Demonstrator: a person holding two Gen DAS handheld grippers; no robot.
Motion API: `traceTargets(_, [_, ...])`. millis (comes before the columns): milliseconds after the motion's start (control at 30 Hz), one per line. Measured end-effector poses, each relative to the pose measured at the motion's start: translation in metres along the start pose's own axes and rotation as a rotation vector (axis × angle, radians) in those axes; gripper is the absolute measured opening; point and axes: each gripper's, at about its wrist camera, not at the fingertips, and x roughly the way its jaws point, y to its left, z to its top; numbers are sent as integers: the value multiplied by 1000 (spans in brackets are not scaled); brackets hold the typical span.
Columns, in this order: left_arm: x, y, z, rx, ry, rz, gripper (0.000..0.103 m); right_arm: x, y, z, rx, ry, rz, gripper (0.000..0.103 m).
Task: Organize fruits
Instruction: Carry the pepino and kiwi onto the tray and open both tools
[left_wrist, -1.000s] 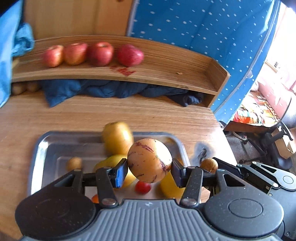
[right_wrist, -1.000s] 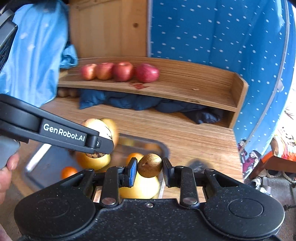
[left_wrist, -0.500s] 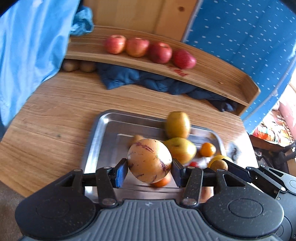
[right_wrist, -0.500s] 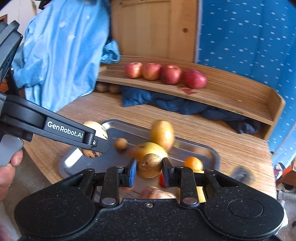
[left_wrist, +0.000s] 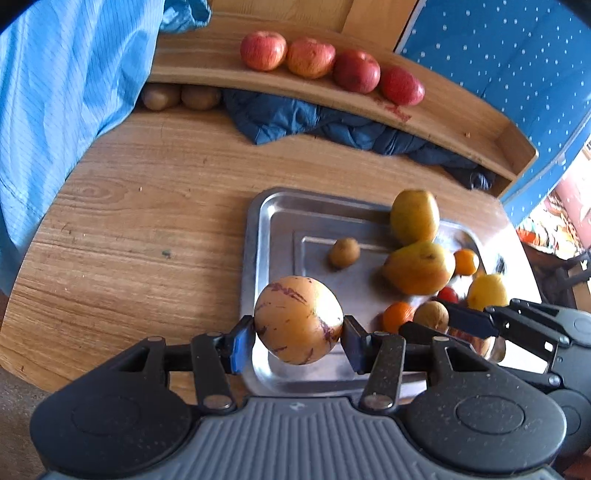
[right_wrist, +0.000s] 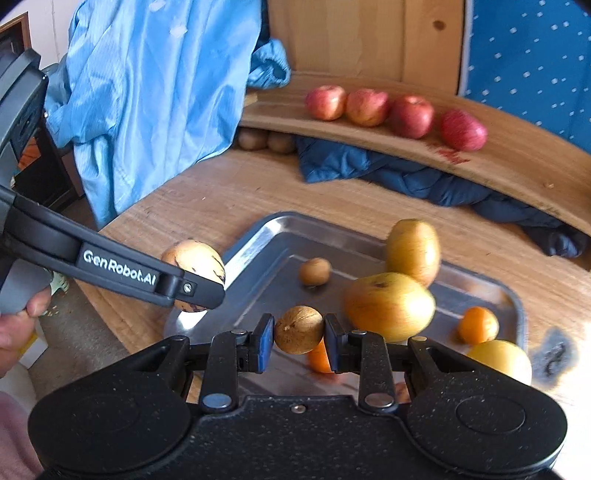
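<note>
Left gripper (left_wrist: 298, 334) pinching a purple-streaked yellow melon (left_wrist: 297, 319) between its blue pads, held above the near left corner of a metal tray (left_wrist: 280, 210). Right gripper (right_wrist: 299, 341) pinching a small brown round fruit (right_wrist: 298, 329) above the tray's near edge; in the left wrist view this gripper enters from the right with the same fruit at its tip. In the tray: 1 small brown fruit (left_wrist: 344, 252), 2 large yellow-green fruits (left_wrist: 414, 216) touching each other, 2 oranges (left_wrist: 466, 262), a yellow fruit (left_wrist: 487, 291) and a small red fruit (left_wrist: 447, 294). The tray rests on a wooden table (left_wrist: 147, 206). Behind it, 4 red apples (left_wrist: 263, 50) stand in a row on a raised wooden shelf (left_wrist: 454, 122), with 2 brown kiwis (left_wrist: 199, 97) and dark blue cloth (left_wrist: 314, 122) beneath. A light blue garment (left_wrist: 62, 92) hangs at left.
</note>
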Motion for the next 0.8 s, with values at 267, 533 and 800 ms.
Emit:
traceTargets(267, [10,8,1,55,45,-40,55,18,13,0,10,71,20,31])
traceTargets(533, [22,11,12,78,64,-40,55,29,15,0,36,107,5,31])
traceTargets(800, [30,9,19,99,66,-49,55,31,14,3,53,103,-15,31])
